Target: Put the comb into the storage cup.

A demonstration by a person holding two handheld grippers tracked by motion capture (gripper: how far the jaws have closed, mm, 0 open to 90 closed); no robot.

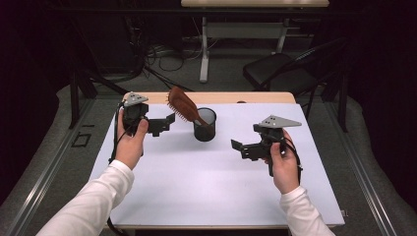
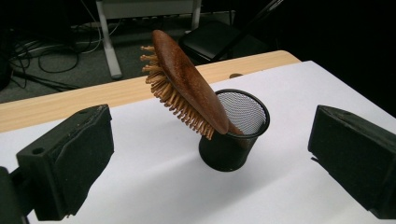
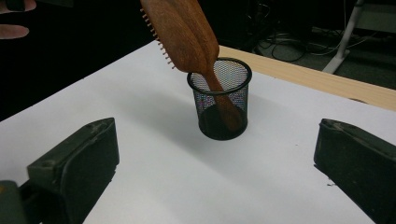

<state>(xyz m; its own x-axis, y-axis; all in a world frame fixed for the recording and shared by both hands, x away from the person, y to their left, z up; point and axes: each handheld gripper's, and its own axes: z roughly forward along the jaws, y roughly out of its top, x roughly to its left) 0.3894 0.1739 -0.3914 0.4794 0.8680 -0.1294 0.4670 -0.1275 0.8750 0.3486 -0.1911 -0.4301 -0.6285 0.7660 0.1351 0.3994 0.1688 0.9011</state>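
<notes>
Wooden hairbrush [image 1: 182,105] stands tilted in mesh cup [image 1: 204,125].

I see a dark room | grey carpet floor [image 1: 221,78] | white-legged desk [image 1: 246,29] at the back | black chair [image 1: 280,71] right of it | cables [image 1: 162,54] tangled on the floor | wooden table [image 1: 221,97] under white sheet [image 1: 206,182]

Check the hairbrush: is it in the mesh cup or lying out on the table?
In. The hairbrush stands handle-down inside the mesh cup, its head leaning out over the rim.

dim surroundings, brightly lit sheet [image 1: 196,167]
</notes>
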